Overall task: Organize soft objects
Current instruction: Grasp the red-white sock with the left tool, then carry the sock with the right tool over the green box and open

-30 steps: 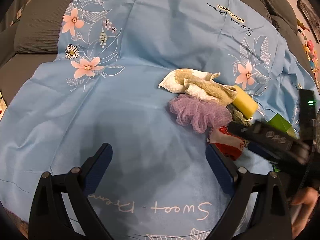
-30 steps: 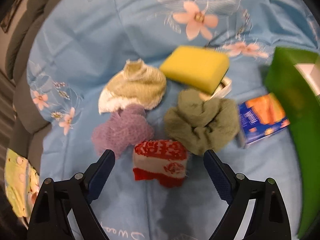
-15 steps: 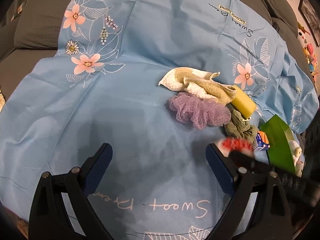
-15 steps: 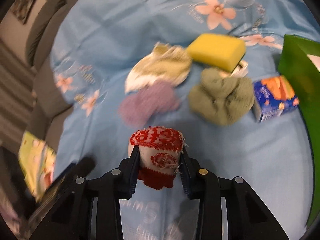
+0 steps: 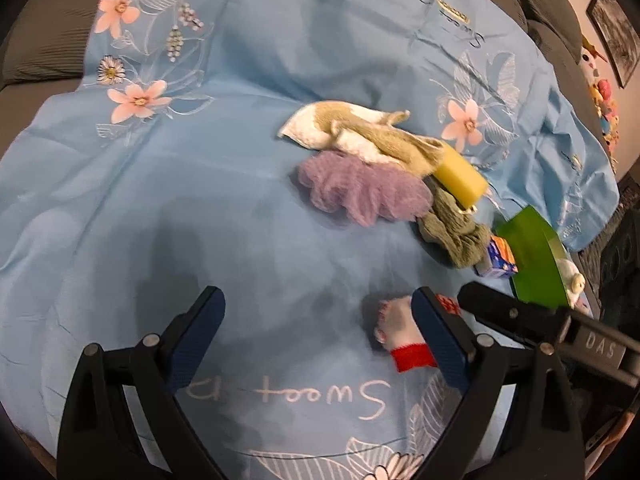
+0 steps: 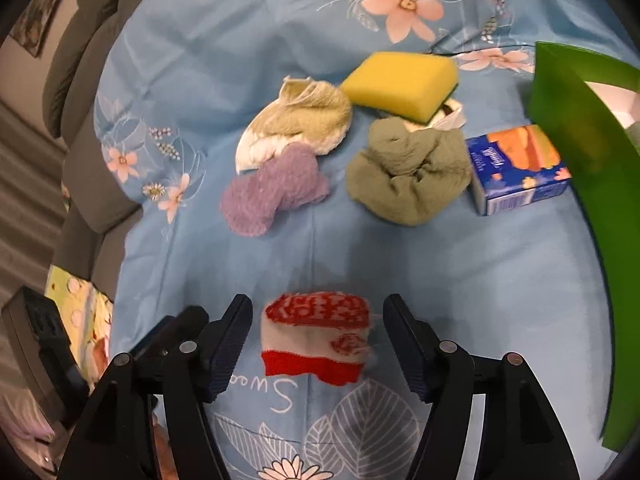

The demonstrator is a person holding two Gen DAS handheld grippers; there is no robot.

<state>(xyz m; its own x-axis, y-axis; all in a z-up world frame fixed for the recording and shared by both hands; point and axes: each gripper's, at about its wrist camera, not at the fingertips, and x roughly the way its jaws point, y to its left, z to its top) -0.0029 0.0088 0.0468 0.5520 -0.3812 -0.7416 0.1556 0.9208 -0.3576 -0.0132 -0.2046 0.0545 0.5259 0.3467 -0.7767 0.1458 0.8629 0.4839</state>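
1. The right tongs (image 6: 316,344), which pinched the red-and-white sock (image 6: 316,340) half a second ago, have just spread; the sock lies between them, seemingly untouched, on the blue sheet (image 6: 460,280).
2. The left tongs (image 5: 316,332) stay spread, empty.
3. Toward 12 o'clock, the purple puff (image 6: 272,192), green cloth (image 6: 408,168) and yellow sponge (image 6: 400,80) are unmoved.
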